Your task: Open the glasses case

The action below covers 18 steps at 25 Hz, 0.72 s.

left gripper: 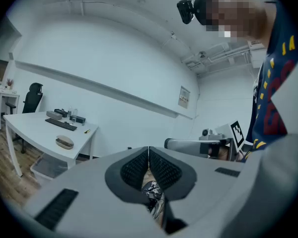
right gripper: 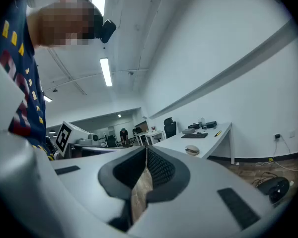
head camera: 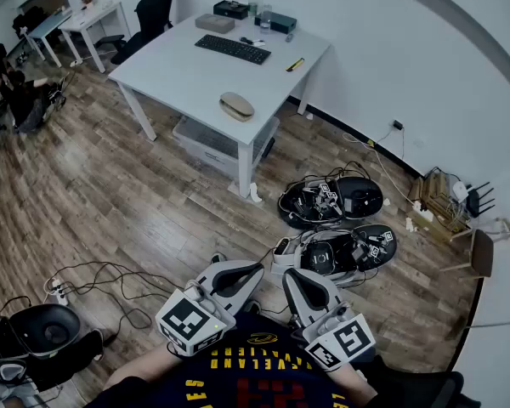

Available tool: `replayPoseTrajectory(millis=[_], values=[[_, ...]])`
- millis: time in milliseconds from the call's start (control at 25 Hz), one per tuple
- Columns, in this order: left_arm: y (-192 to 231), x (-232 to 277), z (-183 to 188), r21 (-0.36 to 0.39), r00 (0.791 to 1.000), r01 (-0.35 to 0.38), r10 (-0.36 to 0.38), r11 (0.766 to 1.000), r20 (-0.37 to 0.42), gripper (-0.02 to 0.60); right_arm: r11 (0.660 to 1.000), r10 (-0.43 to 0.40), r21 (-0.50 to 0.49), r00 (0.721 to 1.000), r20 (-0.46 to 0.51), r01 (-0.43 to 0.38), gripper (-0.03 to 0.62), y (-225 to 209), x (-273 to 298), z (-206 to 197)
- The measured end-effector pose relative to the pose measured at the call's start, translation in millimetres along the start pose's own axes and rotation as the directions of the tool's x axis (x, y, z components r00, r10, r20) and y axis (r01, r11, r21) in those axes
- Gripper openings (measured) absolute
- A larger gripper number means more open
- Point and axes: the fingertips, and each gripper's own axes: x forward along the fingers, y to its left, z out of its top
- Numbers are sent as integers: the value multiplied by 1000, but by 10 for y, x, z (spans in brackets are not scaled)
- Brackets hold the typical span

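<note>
Though shirt lettering [head camera: 253, 362] blurs, glasses case [head camera: 236, 106] shut

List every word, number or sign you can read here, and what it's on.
Shirt: yellow arched lettering, seen upside down, likely "CLEVELAND"; the red print below it is cut off and unreadable.
Marker cubes: square code patterns only, no words.
Wall notice: too small to read.

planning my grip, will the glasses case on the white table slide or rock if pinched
The glasses case looks like a rounded, closed oval shell, so it is probably rigid but may rock or squirt from the jaws. It lies near the edge of the smooth white table, so a push could slide it off.
</note>
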Motion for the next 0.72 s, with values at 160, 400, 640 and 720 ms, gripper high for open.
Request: replayPoseTrajectory(millis=[160,400,640,720], values=[[66,13,-24,-9,1000,-4,4,1000,-5,15,1000,-1,-4,1000,0,1,25,-23,57,-6],[153,62,10,-16,1000,10,-10,1000,-10,15,1000,-1,-6,1000,-11,1,25,-69,147,8],[418,134,32,-36,1000,9,-9,999,-24,15,999,6,35,1000,-6,-6,26,-194,400,11],[561,151,65,-43,1000,11,-12,999,-26,15,999,6,39,1000,-18,-5,26,-234,556,12]])
